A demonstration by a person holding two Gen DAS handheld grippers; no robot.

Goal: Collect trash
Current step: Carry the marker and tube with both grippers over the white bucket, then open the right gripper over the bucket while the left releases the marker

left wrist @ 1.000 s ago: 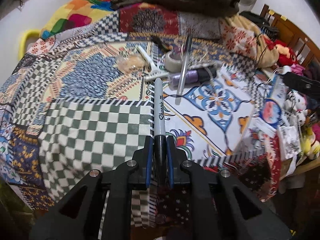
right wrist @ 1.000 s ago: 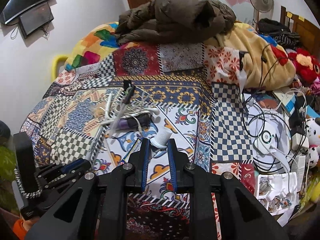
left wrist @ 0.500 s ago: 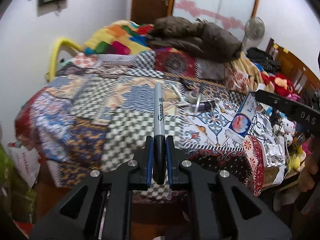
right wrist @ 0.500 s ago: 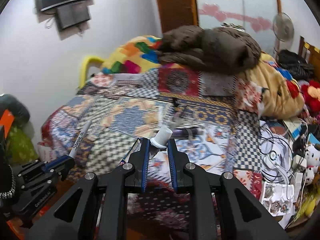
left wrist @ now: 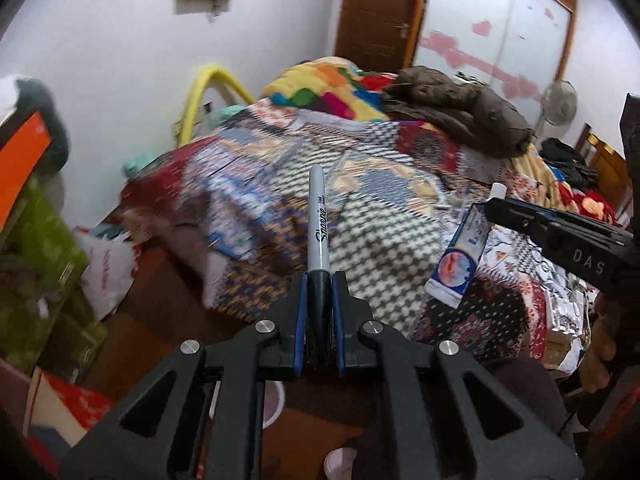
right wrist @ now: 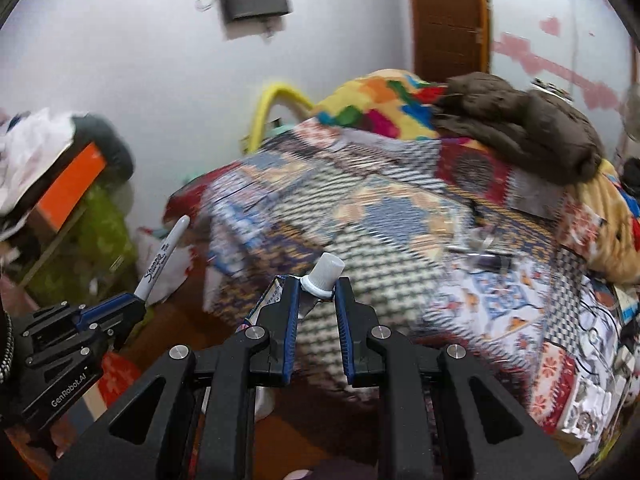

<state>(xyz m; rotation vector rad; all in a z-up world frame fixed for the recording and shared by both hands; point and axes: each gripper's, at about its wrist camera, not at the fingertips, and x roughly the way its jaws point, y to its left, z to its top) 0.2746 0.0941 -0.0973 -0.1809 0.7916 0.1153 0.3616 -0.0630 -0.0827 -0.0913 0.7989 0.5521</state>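
Pinching a Sharpie marker (left wrist: pixel 319 224) by its black cap end, the left hand-held gripper (left wrist: pixel 319 316) has both blue pads tight on the barrel; marker points straight ahead along the fingers, grey end out over the bed (left wrist: pixel 384 240). From the right wrist view the same left hand-held gripper (right wrist: pixel 120 312) sits low at far left, marker (right wrist: pixel 162 256) angled up and to the right, in front of green clutter and an orange box (right wrist: pixel 72 188) by the wall. Floor below shows brown, with a white plastic bag (left wrist: pixel 108 268) near the bed's corner. Centre: bed covered in a patchwork quilt, checkered panel nearest, motion-blurred. Yellow hoop (left wrist: pixel 200 92) leans at the wall behind it; a multicoloured blanket (left wrist: pixel 320 88) and a brown jacket (left wrist: pixel 460 112) are piled at the far end. Right hand-held gripper (right wrist: pixel 318 300) is clamped on a squeezed tube (right wrist: pixel 316 292), white ribbed cap (right wrist: pixel 328 268) sticking out past the fingertips. In the left wrist view that right hand-held gripper (left wrist: pixel 496 208) comes in from the right edge, tube (left wrist: pixel 460 264) hanging down from it, blue-and-white print with a round picture, held in the air over the bed edge. Small loose items lie on the quilt further right, too blurred to identify.
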